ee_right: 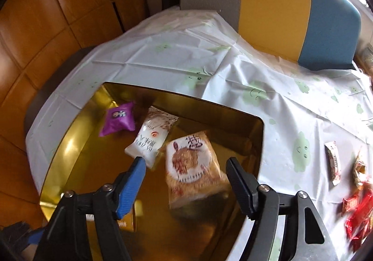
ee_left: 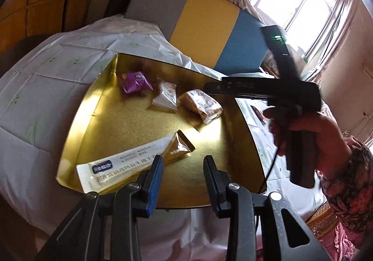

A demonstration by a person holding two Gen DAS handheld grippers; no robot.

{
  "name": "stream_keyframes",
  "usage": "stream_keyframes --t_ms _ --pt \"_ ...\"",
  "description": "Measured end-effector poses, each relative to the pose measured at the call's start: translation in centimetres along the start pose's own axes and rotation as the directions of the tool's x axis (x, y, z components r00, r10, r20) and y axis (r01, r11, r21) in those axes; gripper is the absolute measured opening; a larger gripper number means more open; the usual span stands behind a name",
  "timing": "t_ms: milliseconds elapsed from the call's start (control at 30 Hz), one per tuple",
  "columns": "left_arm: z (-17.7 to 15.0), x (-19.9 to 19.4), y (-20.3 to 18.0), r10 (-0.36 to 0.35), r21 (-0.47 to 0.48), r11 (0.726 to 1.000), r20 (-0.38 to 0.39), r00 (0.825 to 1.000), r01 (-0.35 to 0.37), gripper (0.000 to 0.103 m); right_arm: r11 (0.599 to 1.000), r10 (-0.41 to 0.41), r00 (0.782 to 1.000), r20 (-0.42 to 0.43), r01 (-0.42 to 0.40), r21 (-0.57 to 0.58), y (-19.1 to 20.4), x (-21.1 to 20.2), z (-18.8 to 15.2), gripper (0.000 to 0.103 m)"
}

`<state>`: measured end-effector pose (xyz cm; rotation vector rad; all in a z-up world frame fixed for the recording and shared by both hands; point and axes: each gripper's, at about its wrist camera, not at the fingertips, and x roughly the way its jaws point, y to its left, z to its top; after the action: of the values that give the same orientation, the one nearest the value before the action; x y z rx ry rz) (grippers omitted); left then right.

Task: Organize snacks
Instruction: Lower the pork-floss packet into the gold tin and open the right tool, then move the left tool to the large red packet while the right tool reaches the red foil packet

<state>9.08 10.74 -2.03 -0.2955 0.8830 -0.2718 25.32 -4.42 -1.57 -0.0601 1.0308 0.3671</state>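
Left wrist view. A gold tray [ee_left: 77, 135] with raised walls sits on a table covered by a white cloth [ee_left: 42, 79] printed with pale green shapes. Along the tray's far side lie three snacks in a row: a purple packet [ee_left: 135, 82], a white-and-brown packet [ee_left: 165, 98] and a tan cake packet [ee_left: 201, 105]. Nearer the camera, a long white sachet [ee_left: 121, 166] lies flat on the tray floor, with a small brown packet [ee_left: 178, 148] touching its far end. The left gripper [ee_left: 183, 181] hangs over the tray's near edge, its jaws apart with nothing between them. At right, a hand [ee_left: 310, 132] in a floral sleeve holds the right gripper's black handle above the tray's right wall. Behind the table stands a chair back [ee_left: 205, 25] in grey, yellow and blue bands, with a bright window [ee_left: 296, 2] beyond.

Right wrist view. The right gripper [ee_right: 186, 167] points down into the same tray, its jaws wide apart. The tan cake packet [ee_right: 193, 165] lies on the tray floor between the fingers, and neither pad presses on it. The white-and-brown packet [ee_right: 151, 137] and the purple packet [ee_right: 120, 118] lie beyond it. On the cloth to the right of the tray, well apart from it, rest a slim white-and-red packet [ee_right: 333, 163], a gold-wrapped sweet [ee_right: 360, 167] and several red-wrapped sweets [ee_right: 359, 214].
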Motion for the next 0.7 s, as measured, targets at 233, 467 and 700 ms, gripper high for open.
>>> stream_keyframes --t_ms 233,467,700 --pt "-0.7 0.6 -1.9 -0.028 0.018 0.999 -0.014 0.999 0.029 0.040 0.999 0.020 0.999 0.029 -0.021 0.027 -1.2 -3.4 -2.2 0.074" --pt "-1.2 1.3 -4.5 -0.069 0.044 0.997 -0.031 0.997 0.070 0.040 0.999 -0.028 0.997 0.070 0.026 0.032 -3.9 -7.3 -5.2 0.075" --pt "-2.0 2.1 -8.2 -0.089 0.119 0.988 -0.060 0.994 0.096 0.040 0.990 -0.079 0.996 0.043 0.074 0.120 -9.0 -9.5 -8.9 0.075"
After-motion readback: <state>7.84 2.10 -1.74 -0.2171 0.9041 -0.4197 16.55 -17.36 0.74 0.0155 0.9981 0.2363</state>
